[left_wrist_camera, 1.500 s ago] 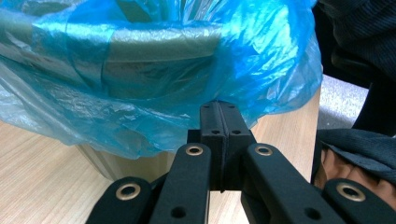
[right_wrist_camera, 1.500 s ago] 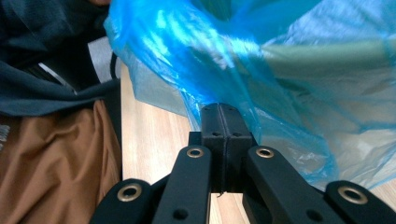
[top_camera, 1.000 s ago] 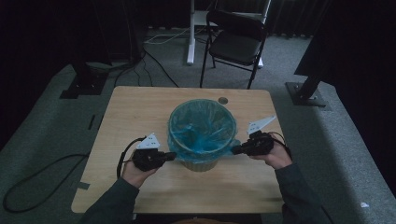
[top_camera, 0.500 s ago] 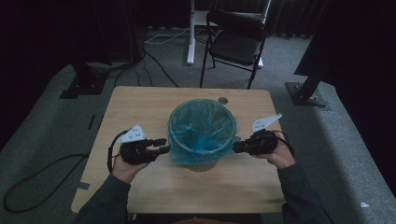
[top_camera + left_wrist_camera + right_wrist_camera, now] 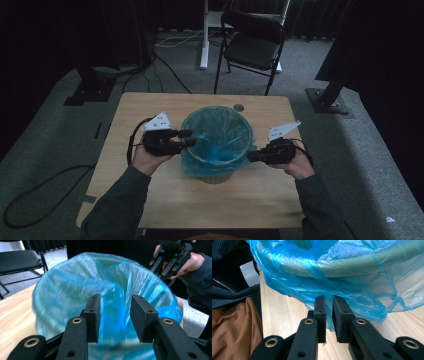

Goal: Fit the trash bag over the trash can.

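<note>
The bag [image 5: 352,287] is thin blue plastic film, see-through, crinkled and faintly glossy. Under it the bin [image 5: 362,263] rim looks like smooth, matt grey-green plastic. The table [image 5: 287,312] is pale wood with a fine grain and a smooth, low-sheen finish. The pads [image 5: 143,317] of the left claw [image 5: 115,315] are matt black with a slightly grainy face, and brass-coloured metal rivets sit in the arms. The sleeve [image 5: 229,297] is dark ribbed knit cloth. The floor [image 5: 55,130] is rough grey carpet.

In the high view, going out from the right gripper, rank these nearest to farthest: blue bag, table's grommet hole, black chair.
From the right gripper:
1. Blue bag, directly beside its jaws, over the bin rim.
2. Grommet hole, at the table's far edge.
3. Black chair, on the carpet beyond the table.
</note>
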A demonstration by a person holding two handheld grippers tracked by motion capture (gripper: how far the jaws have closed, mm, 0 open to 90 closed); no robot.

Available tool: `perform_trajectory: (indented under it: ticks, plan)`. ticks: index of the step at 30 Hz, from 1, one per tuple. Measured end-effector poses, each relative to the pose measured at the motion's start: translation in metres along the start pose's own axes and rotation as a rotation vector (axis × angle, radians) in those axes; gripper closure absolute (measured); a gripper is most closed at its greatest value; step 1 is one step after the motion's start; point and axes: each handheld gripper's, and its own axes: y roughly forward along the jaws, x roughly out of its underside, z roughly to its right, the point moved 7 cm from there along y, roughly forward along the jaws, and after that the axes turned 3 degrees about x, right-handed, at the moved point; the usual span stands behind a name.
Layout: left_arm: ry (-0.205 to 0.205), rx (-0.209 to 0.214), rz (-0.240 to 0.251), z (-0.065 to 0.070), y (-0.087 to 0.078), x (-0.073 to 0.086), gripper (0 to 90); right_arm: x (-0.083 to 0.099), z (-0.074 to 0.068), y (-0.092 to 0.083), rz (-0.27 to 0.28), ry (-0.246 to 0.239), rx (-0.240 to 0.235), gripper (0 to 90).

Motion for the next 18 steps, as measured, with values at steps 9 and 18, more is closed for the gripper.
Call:
perform_trajectory:
  ticks: [9,18]
  plan:
    - [0.020,0.024,-0.005,-0.010,0.022,-0.026,60.1,0.000,0.001,-0.002,0.008,-0.003,-0.002,81.5]
    - [0.059,0.025,-0.032,-0.012,0.045,-0.048,60.5,0.000,0.001,-0.001,0.014,-0.007,-0.006,81.5]
